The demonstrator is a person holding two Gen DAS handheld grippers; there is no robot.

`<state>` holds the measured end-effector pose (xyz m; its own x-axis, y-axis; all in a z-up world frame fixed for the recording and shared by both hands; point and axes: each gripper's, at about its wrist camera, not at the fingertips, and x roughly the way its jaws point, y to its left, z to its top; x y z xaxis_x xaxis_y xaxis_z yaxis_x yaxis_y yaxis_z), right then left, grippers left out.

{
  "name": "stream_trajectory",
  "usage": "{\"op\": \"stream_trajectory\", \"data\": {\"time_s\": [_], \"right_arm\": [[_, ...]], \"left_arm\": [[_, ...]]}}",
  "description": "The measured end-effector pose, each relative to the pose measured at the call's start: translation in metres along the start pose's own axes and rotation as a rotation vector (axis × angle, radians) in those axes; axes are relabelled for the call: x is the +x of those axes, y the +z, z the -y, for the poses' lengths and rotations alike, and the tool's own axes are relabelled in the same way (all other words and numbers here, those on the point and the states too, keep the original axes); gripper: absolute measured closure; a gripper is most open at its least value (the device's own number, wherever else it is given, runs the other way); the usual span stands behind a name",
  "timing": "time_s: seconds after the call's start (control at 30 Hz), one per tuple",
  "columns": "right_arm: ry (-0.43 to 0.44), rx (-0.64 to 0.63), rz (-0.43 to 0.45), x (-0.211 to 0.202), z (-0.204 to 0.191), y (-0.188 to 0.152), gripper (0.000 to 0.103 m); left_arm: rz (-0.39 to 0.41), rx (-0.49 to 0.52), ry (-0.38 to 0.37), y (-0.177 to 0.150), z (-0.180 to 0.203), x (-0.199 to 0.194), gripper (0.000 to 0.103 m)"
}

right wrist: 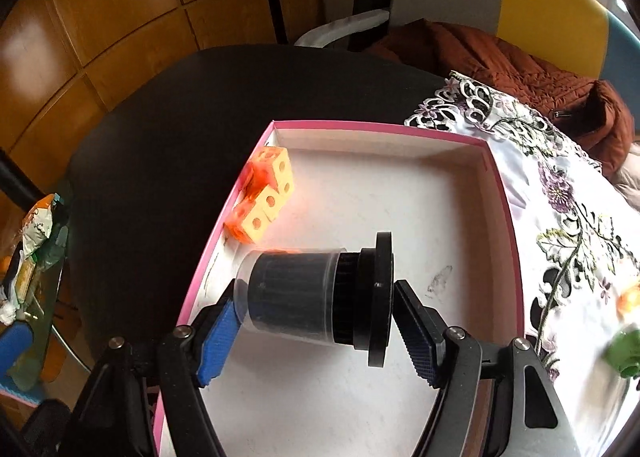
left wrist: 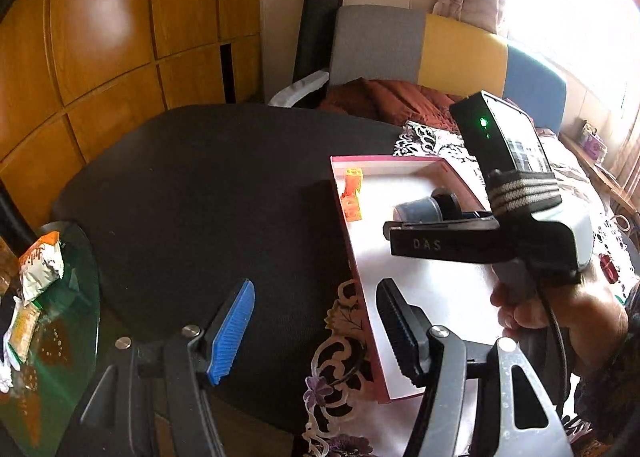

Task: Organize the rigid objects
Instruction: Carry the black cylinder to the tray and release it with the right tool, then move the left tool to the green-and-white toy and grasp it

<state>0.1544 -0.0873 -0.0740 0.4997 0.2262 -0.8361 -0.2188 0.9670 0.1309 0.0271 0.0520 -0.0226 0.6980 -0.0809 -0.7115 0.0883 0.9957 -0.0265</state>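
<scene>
A pink-rimmed white box point(right wrist: 496, 173) lies on the table. Orange and yellow holed cubes point(right wrist: 266, 195) sit against its left wall. My right gripper point(right wrist: 316, 331) is shut on a black cylinder with a clear cap and a wide flange point(right wrist: 316, 291), held sideways just above the box floor. In the left wrist view the box point(left wrist: 352, 257), the cubes point(left wrist: 352, 195) and the cylinder point(left wrist: 424, 209) show, with the right gripper's body point(left wrist: 500, 233) over the box. My left gripper point(left wrist: 316, 331) is open and empty over the box's near left edge.
A black round table point(left wrist: 208, 193) carries a floral cloth point(right wrist: 560, 197). A green object point(right wrist: 624, 349) and an orange one point(right wrist: 628, 297) lie on the cloth at right. A glass side table point(left wrist: 60, 337) with snack packets stands at left. A chair with a brown jacket point(right wrist: 520, 61) is behind.
</scene>
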Motion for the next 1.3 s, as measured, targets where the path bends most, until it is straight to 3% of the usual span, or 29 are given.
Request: {"op": "stream_trajectory", "data": {"time_s": [0.27,0.8,1.3], "right_arm": [[0.013,0.011,0.055,-0.02,0.005,-0.007,0.014],[-0.128,0.008,0.19,-0.077,0.029,-0.036,0.007],[-0.228,0.085,0.28,-0.13,0.078,-0.064,0.004]], "left_arm": [[0.032,0.019,0.014,0.003,0.004,-0.014,0.039],[0.104,0.168,0.06,0.005,0.04,-0.037,0.038],[0.116,0.329,-0.01,0.0,0.095,-0.041,0.037]]}}
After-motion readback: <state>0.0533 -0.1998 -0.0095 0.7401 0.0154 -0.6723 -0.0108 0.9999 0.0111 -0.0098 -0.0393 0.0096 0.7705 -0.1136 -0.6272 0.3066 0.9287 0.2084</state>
